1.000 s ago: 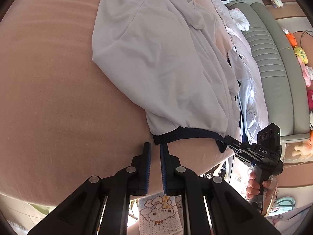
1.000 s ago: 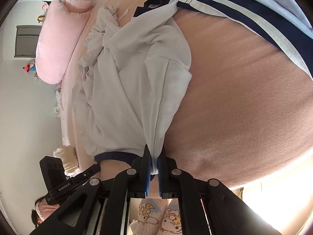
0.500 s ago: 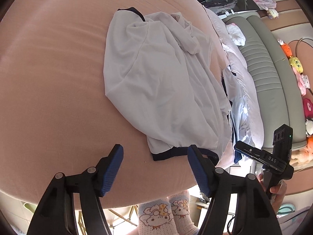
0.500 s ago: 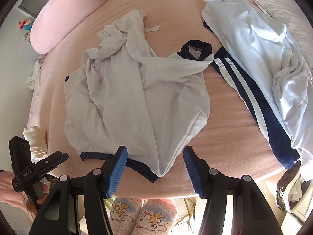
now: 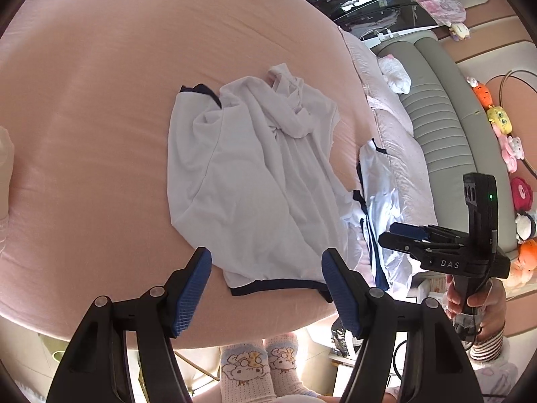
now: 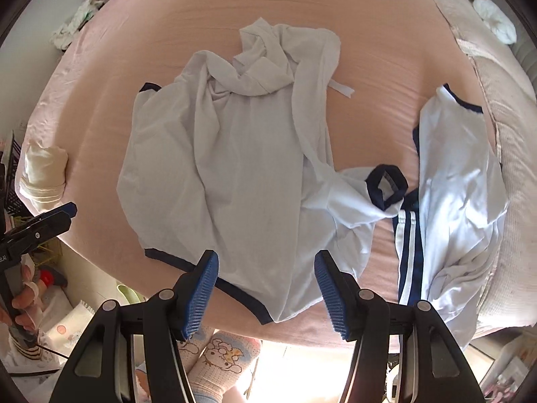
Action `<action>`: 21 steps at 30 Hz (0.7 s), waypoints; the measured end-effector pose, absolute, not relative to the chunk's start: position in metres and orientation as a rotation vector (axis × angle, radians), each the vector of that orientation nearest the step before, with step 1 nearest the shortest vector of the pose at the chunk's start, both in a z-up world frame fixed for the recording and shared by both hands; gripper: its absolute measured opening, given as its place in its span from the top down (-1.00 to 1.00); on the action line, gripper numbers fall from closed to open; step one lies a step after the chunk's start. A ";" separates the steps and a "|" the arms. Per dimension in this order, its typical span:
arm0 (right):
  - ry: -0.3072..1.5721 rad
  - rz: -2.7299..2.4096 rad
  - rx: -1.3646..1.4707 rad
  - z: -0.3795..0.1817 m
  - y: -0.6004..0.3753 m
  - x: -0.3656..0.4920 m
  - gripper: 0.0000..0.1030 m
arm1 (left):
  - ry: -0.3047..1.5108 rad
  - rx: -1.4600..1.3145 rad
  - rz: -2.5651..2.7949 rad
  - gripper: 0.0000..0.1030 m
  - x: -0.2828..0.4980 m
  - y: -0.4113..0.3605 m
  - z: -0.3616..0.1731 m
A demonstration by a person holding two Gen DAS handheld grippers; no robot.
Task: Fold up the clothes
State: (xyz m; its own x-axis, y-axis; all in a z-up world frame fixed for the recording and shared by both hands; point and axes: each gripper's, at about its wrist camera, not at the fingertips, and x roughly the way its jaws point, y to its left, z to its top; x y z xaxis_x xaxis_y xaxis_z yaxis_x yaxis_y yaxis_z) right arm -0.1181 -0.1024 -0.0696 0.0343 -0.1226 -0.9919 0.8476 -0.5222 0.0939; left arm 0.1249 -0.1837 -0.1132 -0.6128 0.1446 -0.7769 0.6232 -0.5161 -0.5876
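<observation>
Two grippers hang above the near edge of the bed (image 6: pixel 167 67), both with jaws spread and nothing between them. The white shirt (image 6: pixel 235 168) lies crumpled on the bed, its long axis running away from the person, with the dark hem (image 6: pixel 231 288) at the near edge and the bunched collar end far. The right gripper (image 6: pixel 265 295) looks straight down on the hem, so it seems the nearer one; the left gripper (image 5: pixel 266 288) is over the hem's other end. One sleeve with a dark cuff (image 6: pixel 386 186) reaches toward a second garment (image 6: pixel 459 184), perhaps touching it.
</observation>
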 end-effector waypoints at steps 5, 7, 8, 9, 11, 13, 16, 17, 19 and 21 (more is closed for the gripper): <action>0.912 -1.541 1.481 -0.060 -0.147 -0.098 -0.15 | 1.053 1.171 -2.277 -0.38 0.110 -0.180 -0.093; 0.975 -1.504 1.444 -0.061 -0.162 -0.087 -0.15 | 0.947 1.187 -2.301 -0.42 0.102 -0.183 -0.095; 1.000 -1.488 1.431 -0.062 -0.169 -0.083 -0.15 | 0.914 1.200 -2.308 -0.42 0.097 -0.186 -0.099; 1.014 -1.474 1.430 -0.065 -0.175 -0.082 -0.15 | 0.882 1.212 -2.315 -0.42 0.093 -0.189 -0.102; 1.045 -1.448 1.438 -0.073 -0.185 -0.081 -0.15 | 0.920 1.231 -2.312 -0.42 0.085 -0.200 -0.113; 1.094 -1.429 1.440 -0.085 -0.195 -0.081 -0.15 | 1.000 1.277 -2.285 -0.42 0.078 -0.213 -0.125; 1.128 -1.382 1.453 -0.104 -0.211 -0.089 -0.15 | 1.052 1.410 -2.160 -0.42 0.064 -0.237 -0.149; 1.120 -1.368 1.466 -0.110 -0.217 -0.093 -0.15 | 1.065 1.460 -2.110 -0.42 0.058 -0.246 -0.157; 1.084 -1.334 1.506 -0.122 -0.232 -0.102 -0.15 | 1.087 1.556 -2.007 -0.42 0.046 -0.263 -0.173; 1.022 -1.270 1.554 -0.133 -0.247 -0.109 -0.15 | 1.187 1.489 -1.990 -0.42 0.047 -0.278 -0.176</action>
